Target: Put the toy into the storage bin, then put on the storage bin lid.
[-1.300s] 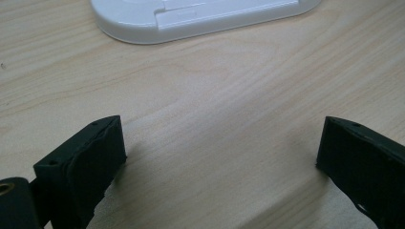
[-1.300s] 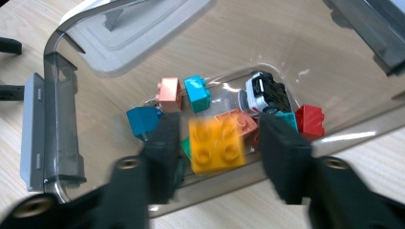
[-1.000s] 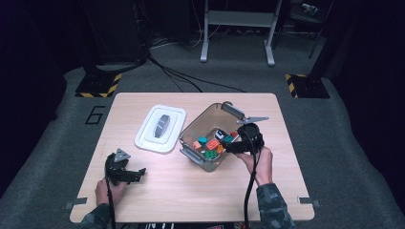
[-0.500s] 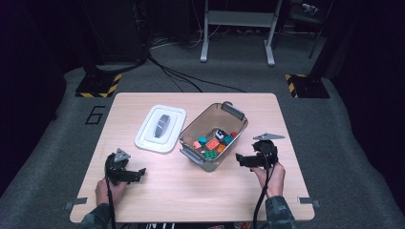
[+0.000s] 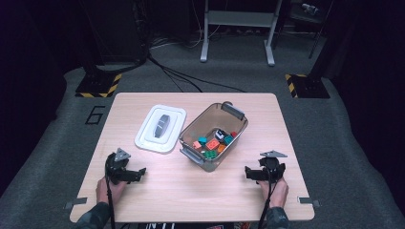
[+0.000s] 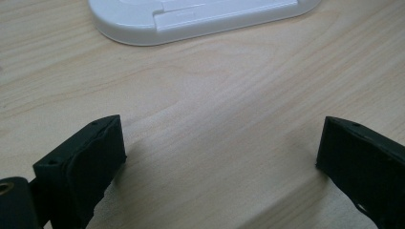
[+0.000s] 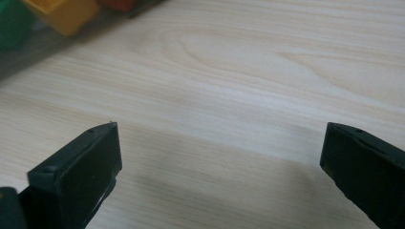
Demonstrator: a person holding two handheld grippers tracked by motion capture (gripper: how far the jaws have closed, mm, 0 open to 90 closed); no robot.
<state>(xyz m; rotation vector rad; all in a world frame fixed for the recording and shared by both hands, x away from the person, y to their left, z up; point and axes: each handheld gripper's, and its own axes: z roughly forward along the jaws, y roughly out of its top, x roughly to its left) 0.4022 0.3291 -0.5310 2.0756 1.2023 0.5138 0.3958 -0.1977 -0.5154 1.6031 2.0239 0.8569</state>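
At the table's near edge we rest both hands low, left gripper (image 5: pixel 138 172) and right gripper (image 5: pixel 249 172) spread wide, grasping nothing. Our right gripper has come down from the bin (image 5: pixel 191 135), its jaws just opening; the blocks (image 5: pixel 212 144) lie inside it, the white lid (image 5: pixel 145 139) beside it.

White lid (image 5: pixel 160 128), smoky-grey bin (image 5: pixel 197 130), pale woodgrain table (image 5: pixel 200 195), black fingers (image 6: pixel 81 162).

wide-open tongs (image 7: pixel 219 167) over bare wooden table (image 7: pixel 267 81), toy blocks (image 7: pixel 62 14) top left
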